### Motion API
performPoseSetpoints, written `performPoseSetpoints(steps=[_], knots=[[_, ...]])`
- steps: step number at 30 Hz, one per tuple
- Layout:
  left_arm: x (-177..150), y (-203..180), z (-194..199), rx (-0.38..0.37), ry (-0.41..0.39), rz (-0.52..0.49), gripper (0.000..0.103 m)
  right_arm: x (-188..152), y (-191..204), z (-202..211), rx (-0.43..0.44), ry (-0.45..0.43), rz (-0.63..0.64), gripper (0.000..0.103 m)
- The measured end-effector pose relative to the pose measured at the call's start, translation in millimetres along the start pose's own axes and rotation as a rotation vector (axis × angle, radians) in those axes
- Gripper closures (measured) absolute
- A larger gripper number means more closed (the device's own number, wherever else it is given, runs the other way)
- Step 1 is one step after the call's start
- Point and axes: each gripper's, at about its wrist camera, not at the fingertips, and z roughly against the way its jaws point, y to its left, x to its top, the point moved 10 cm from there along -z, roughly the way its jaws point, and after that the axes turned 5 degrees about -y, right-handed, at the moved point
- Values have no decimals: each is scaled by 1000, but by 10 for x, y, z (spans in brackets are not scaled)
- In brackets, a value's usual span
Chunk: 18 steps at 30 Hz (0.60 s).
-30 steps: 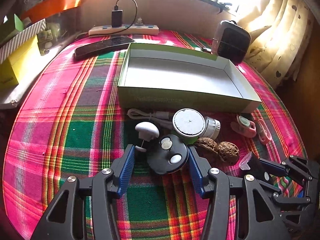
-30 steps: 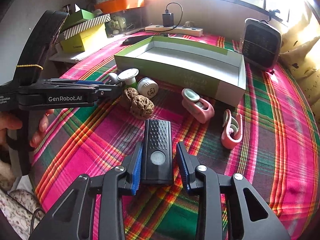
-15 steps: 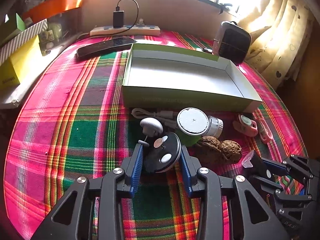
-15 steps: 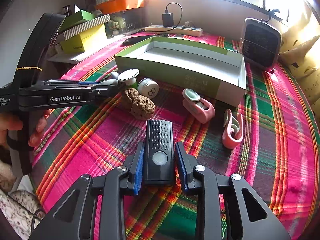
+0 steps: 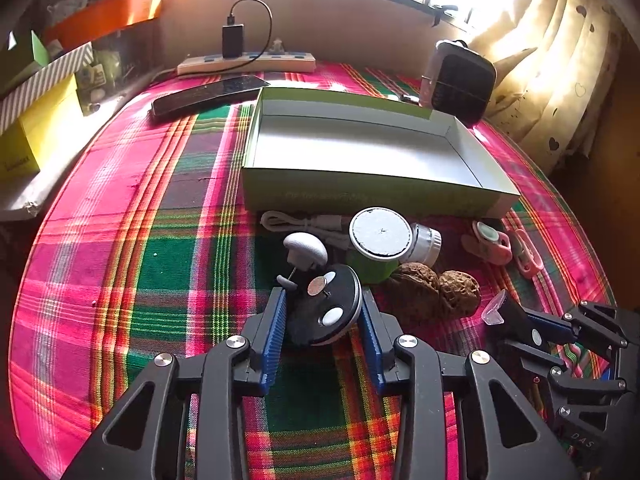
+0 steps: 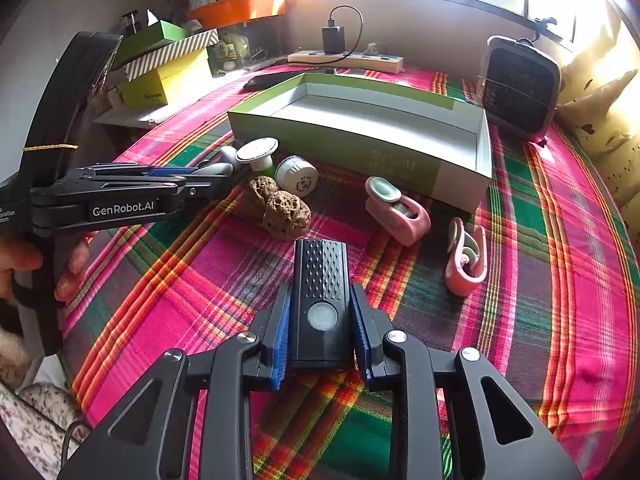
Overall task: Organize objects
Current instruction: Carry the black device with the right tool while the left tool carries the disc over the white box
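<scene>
Two grips | left hand-held gripper (image 5: 322, 316) clamps black disc (image 5: 326, 312) | right hand-held gripper (image 6: 320, 320) closing on black flashlight (image 6: 320, 300)

right gripper (image 6: 320, 320): jaws closing, black flashlight (image 6: 321, 292) between blue pads | left gripper (image 6: 208, 178): left of view, near walnuts (image 6: 280, 206) | open box (image 6: 400, 160): behind, on plaid cloth (image 6: 560, 280)

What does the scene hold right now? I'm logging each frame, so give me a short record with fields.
left gripper: jaws shut on the round black gadget
right gripper: jaws closing around the black rectangular device
green box: open, nothing inside
loose on cloth: two walnuts, two pink clips, white cable
</scene>
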Motion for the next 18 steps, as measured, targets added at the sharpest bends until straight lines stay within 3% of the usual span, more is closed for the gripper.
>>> performPoseSetpoints(steps=[18], knots=[[-25,-38,74,2,-4,-27,70,77,-23,74,-21,-27,-27,75]])
